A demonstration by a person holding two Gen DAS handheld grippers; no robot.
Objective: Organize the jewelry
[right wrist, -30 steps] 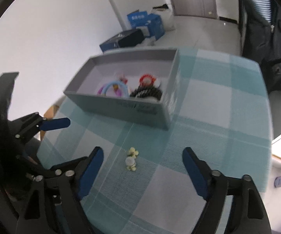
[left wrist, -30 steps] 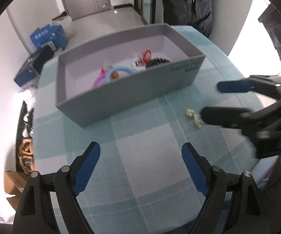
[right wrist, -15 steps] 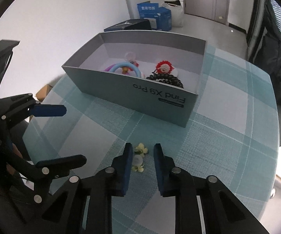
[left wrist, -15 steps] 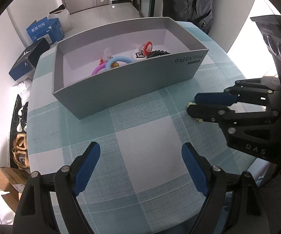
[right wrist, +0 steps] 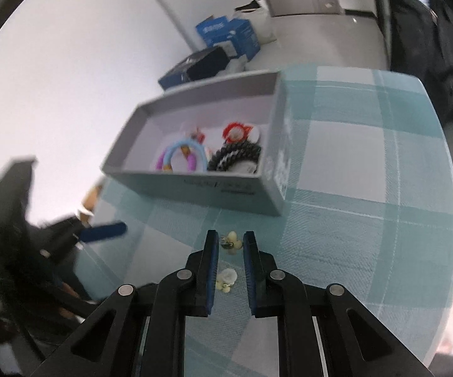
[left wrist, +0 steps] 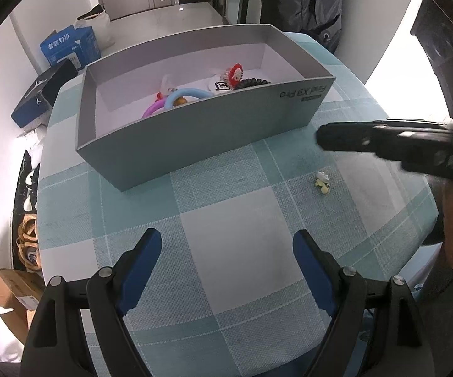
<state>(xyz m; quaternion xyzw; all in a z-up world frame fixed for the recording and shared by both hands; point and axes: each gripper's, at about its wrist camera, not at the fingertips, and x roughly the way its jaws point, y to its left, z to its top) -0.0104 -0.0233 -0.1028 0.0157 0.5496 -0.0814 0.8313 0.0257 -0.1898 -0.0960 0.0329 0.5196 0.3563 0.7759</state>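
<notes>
The right gripper (right wrist: 230,236), wide apart a second ago, has just closed its jaws and now pinches a yellow flower earring (right wrist: 232,244). It has risen off the checked cloth (right wrist: 336,235). A second earring (right wrist: 226,279) lies beneath, short of the grey box (right wrist: 195,190). The left gripper (left wrist: 226,248) hangs with jaws apart, empty.

A table (left wrist: 226,251) with rounded edges wears a cloth of light green and white squares. On it sits a long grey cardboard box with no lid (left wrist: 195,132) (right wrist: 201,188), near the far side of the table. Small pale yellow flower-shaped earrings (left wrist: 322,183) (right wrist: 226,278) lie straight on the cloth, on the near side of the box and apart from it, close to the box's right end in the left wrist view.
</notes>
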